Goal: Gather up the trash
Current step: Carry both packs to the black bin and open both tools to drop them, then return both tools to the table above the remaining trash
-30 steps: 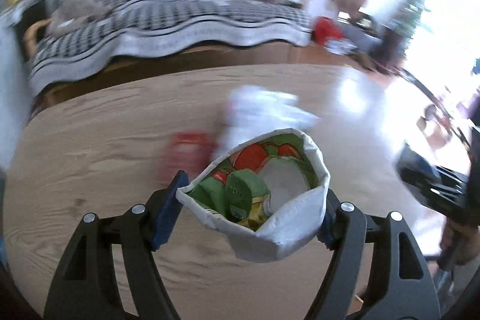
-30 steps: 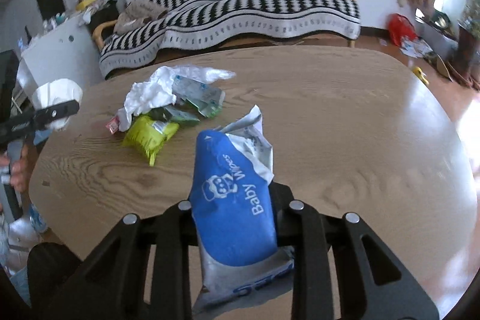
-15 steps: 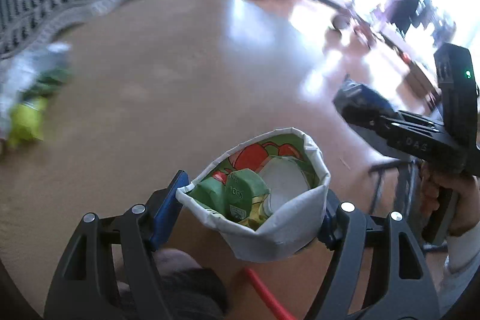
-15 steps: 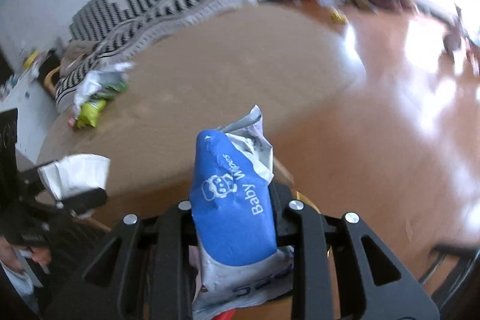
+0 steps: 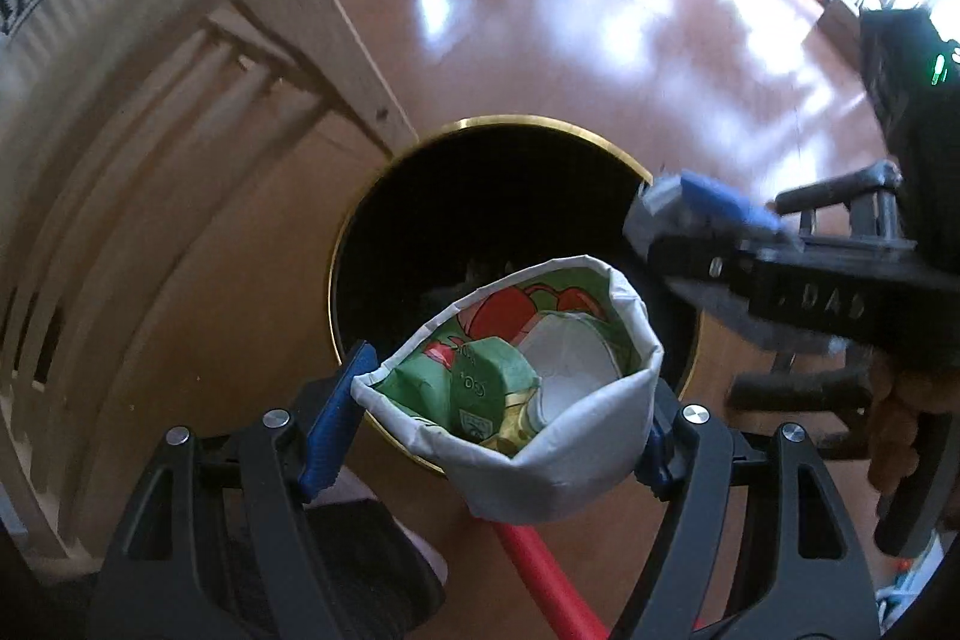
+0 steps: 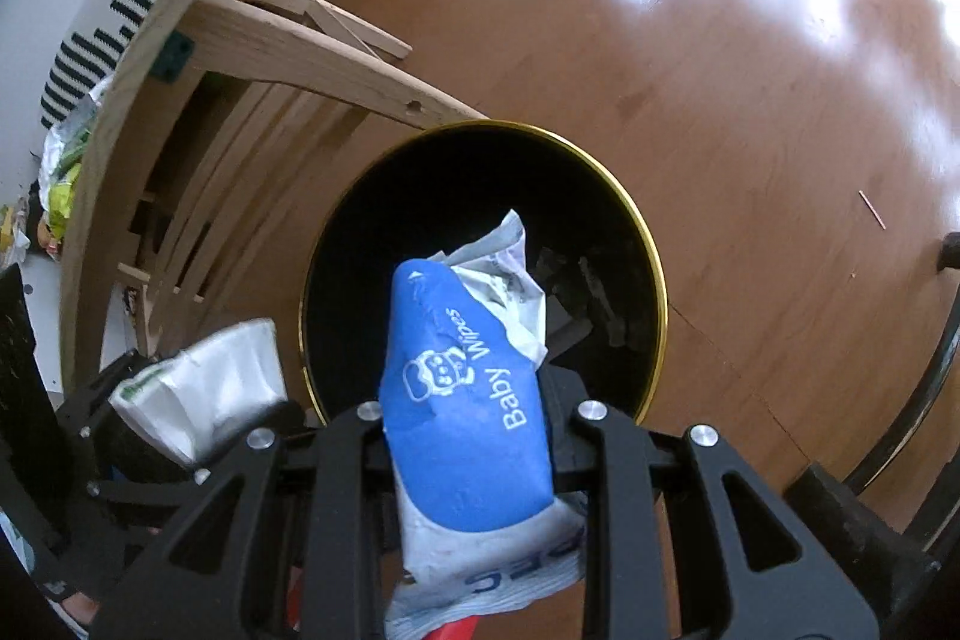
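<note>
In the left wrist view my left gripper (image 5: 498, 418) is shut on a squashed white paper carton (image 5: 540, 436) with green and red print, its blue pads (image 5: 336, 412) pressing both sides. It hangs over the near rim of a black bin (image 5: 468, 196) with a gold edge. My right gripper (image 6: 474, 418) is shut on a blue Baby Wipes pack (image 6: 456, 340), held above the bin (image 6: 420, 196) mouth. Each gripper shows in the other's view: the right gripper (image 5: 690, 214) at the bin's right rim, the left gripper (image 6: 198, 400) with the carton (image 6: 204, 388) at its left.
The bin stands on a glossy wooden floor (image 6: 750, 70) beside the round wooden table's edge and leg frame (image 6: 288, 40). More wrappers (image 6: 66, 160) lie on the table top. A red handle (image 5: 540, 574) runs under the left gripper. A hand (image 5: 900, 430) grips the right tool.
Both grippers swung away from the table top and down, tilting steeply, and now hang over the bin on the floor. Each still holds its item; the jaws have not moved.
</note>
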`<state>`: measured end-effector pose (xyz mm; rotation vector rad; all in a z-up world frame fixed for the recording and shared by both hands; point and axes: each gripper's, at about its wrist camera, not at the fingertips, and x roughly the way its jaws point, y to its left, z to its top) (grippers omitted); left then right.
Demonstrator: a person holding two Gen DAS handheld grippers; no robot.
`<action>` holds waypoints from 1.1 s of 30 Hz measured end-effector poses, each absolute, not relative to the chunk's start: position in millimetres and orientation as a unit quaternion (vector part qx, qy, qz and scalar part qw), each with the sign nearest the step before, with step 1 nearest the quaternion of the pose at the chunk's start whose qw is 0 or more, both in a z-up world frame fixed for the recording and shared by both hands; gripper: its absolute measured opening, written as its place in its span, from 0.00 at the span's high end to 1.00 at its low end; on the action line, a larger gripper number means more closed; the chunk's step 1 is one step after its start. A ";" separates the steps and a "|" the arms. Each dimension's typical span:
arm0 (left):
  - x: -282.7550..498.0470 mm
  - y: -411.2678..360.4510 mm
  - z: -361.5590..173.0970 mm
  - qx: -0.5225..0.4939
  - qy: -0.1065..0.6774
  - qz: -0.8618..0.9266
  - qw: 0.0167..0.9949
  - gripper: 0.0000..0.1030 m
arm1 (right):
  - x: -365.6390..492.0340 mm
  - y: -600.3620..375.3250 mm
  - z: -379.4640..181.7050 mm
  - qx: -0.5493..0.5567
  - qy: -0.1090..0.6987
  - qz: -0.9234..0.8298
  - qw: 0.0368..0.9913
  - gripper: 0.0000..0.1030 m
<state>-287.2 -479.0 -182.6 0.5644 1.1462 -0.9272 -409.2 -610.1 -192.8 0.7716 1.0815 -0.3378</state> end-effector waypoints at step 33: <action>-177.5 -279.3 13.7 -0.001 0.396 -0.291 0.871 0.05 | -369.8 -581.1 -61.7 0.260 0.374 -0.207 0.866 0.07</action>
